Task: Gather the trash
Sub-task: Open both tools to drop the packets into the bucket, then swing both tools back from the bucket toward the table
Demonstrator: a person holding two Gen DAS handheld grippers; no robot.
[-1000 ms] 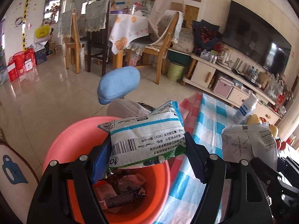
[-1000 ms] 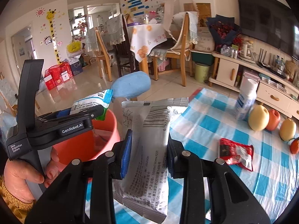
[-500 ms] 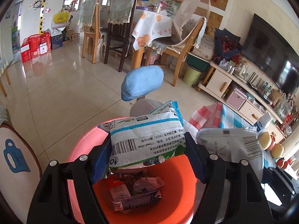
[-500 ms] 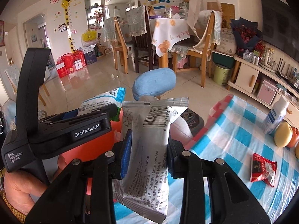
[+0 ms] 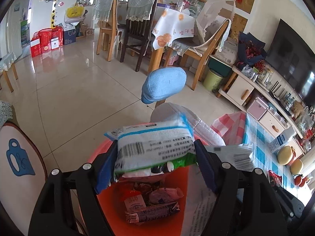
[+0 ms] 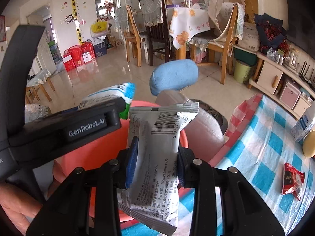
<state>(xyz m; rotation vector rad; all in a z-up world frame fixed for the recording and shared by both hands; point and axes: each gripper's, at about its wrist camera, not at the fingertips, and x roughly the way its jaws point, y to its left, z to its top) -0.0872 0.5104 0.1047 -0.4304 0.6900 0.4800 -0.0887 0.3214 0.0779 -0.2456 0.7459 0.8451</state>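
Both jaws are opening over the orange bin (image 5: 102,200): the left gripper (image 5: 155,155) around a blue-and-white packet (image 5: 153,147), the right gripper (image 6: 156,157) around a grey packet (image 6: 157,157) (pads barely touching). Let each fall clear inside the far rim. A red wrapper (image 6: 292,181) waits far right on the checked tablecloth (image 6: 265,147).

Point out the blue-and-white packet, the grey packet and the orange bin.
blue-and-white packet (image 5: 153,147): left wrist view, middle of its printed face.
grey packet (image 6: 157,149): right wrist view, middle of its face, between the pads.
orange bin (image 5: 189,179): left wrist view, bare inner wall.
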